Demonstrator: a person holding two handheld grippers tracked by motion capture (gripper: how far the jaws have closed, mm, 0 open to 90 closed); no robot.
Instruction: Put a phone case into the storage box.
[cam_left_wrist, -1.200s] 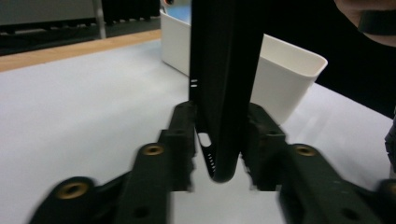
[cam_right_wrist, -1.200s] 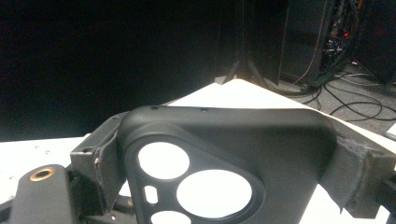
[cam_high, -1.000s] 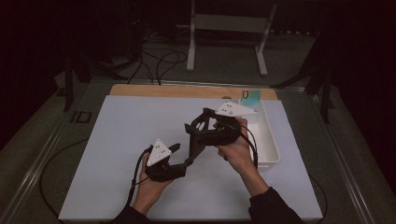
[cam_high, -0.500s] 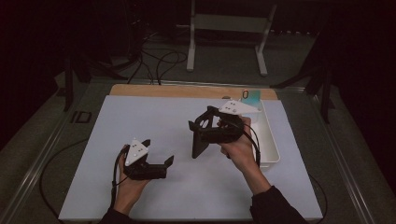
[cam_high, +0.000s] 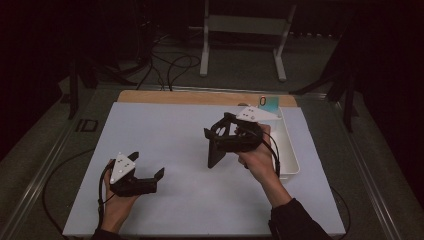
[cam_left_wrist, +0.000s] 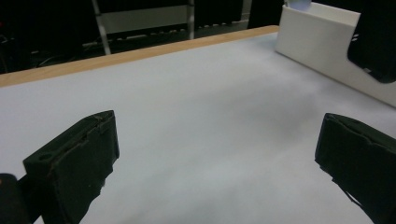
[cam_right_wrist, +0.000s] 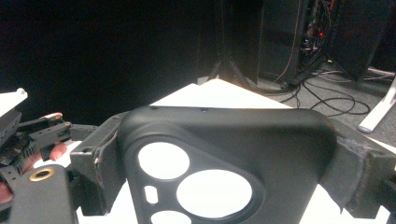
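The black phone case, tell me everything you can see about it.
The black phone case looks like matte, soft rubbery plastic, with rounded corners and a cluster of camera cutouts: two large round holes, a small slot and part of another hole. It is clamped across its width between the right gripper jaws. In the high view it hangs roughly upright above the white table mat, beside the white tray.

Counter (cam_high: 190, 130) wide open across the middle and far left, free passage to the wooden back edge (cam_high: 200, 96); right flank blocked by the white bin (cam_high: 290, 150) at the counter's right edge; right tongs (cam_high: 216, 145) with the black phone case (cam_high: 216, 152) stand just beside it, narrowing that lane; left tongs (cam_high: 147, 167) sit near-left.
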